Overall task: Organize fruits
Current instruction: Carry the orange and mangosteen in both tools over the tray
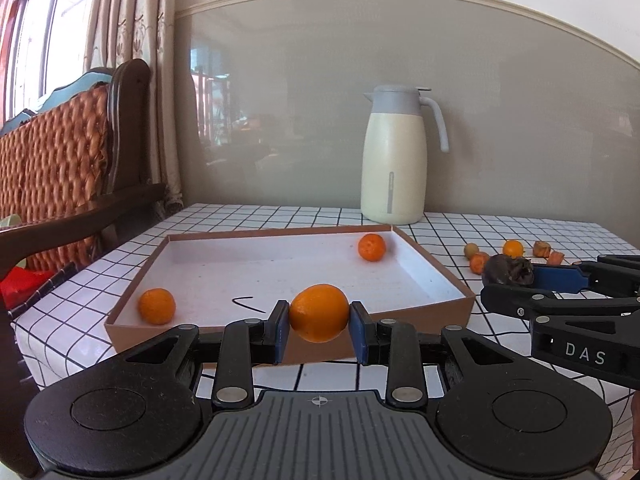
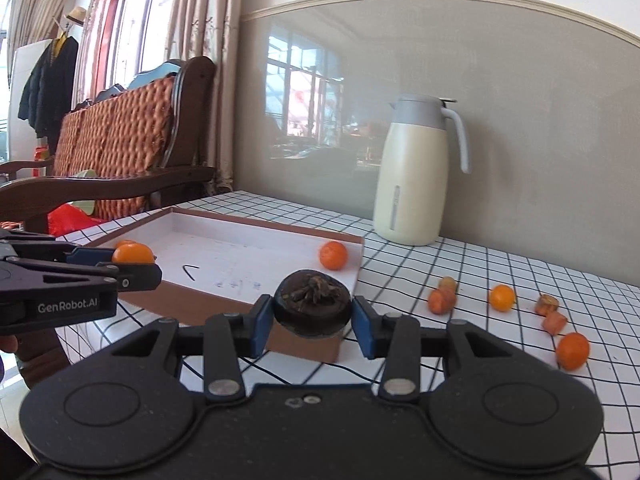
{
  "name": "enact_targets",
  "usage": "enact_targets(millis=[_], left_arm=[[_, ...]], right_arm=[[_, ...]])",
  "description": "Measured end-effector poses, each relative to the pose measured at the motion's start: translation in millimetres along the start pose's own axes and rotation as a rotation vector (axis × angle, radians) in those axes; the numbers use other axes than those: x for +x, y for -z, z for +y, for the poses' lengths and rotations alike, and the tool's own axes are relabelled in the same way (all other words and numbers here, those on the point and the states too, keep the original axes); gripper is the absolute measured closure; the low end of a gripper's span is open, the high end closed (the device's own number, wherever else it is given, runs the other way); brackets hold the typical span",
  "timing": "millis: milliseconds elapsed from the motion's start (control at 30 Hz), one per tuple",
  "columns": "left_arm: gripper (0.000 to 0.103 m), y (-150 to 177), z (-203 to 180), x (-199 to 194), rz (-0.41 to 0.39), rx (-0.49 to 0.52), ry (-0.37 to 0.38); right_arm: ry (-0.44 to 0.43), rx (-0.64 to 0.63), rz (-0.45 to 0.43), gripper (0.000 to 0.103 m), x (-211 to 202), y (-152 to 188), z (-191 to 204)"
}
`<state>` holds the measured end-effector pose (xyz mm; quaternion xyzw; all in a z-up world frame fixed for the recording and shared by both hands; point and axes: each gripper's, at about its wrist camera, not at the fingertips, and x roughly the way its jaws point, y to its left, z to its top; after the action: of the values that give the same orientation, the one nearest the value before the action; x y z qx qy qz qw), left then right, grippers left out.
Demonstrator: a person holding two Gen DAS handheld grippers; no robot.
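Note:
My left gripper is shut on an orange and holds it over the near edge of the shallow brown tray. Two oranges lie in the tray, one at the near left and one at the far right. My right gripper is shut on a dark mangosteen above the tray's near right corner. In the right wrist view the left gripper shows at the left with its orange. In the left wrist view the right gripper shows at the right with the mangosteen.
A cream thermos jug stands at the back by the wall. Several small orange and reddish fruits lie loose on the checked tablecloth right of the tray. A wooden chair with a woven cushion stands off the table's left edge.

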<state>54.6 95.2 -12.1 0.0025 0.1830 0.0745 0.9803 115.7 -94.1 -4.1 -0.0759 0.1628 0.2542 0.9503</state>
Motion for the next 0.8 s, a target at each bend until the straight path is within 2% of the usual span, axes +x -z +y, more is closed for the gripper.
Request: enact_targets(millis=[800], left_arm=[[0.071, 8.1, 64.7, -2.3, -0.009, -0.051, -0.133]], right_arm=[[-0.111, -0.033, -0.038, 0.069, 30.1, -11.2, 54.9]])
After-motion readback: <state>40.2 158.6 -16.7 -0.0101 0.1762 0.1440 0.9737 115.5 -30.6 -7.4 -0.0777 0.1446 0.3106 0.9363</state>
